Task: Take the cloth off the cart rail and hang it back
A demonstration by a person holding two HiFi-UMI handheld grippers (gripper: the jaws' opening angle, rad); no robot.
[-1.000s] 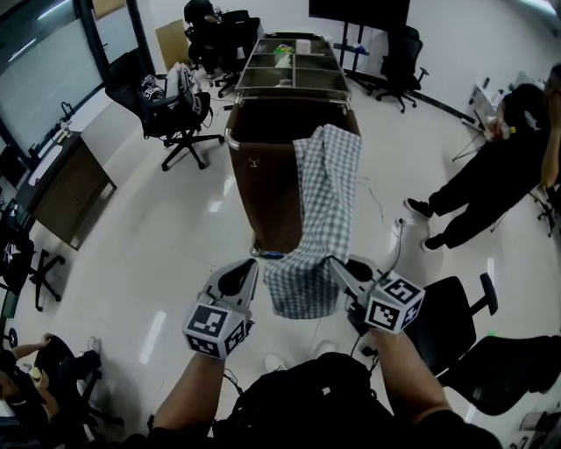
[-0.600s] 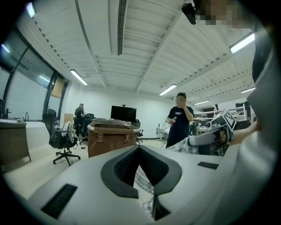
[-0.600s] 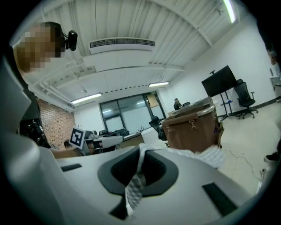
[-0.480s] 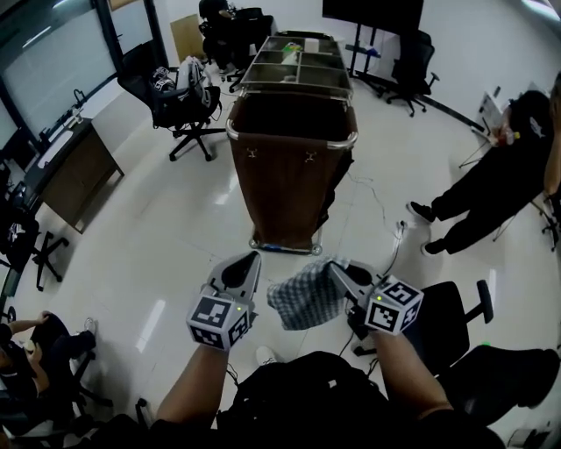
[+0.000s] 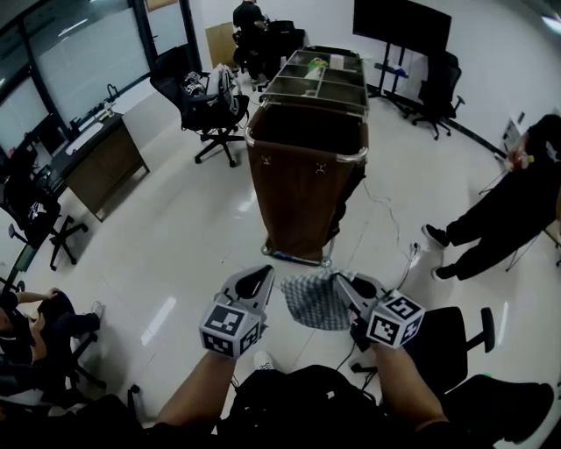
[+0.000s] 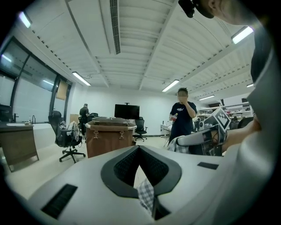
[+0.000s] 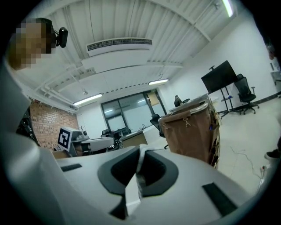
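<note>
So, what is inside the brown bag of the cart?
The brown bag stands open; only the dark upper part of its inside shows. Its bottom is covered by its front wall, so any contents are unseen.

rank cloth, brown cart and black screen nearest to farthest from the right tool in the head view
1. cloth, pinched in the right tool
2. brown cart, straight ahead
3. black screen, far back right
</note>
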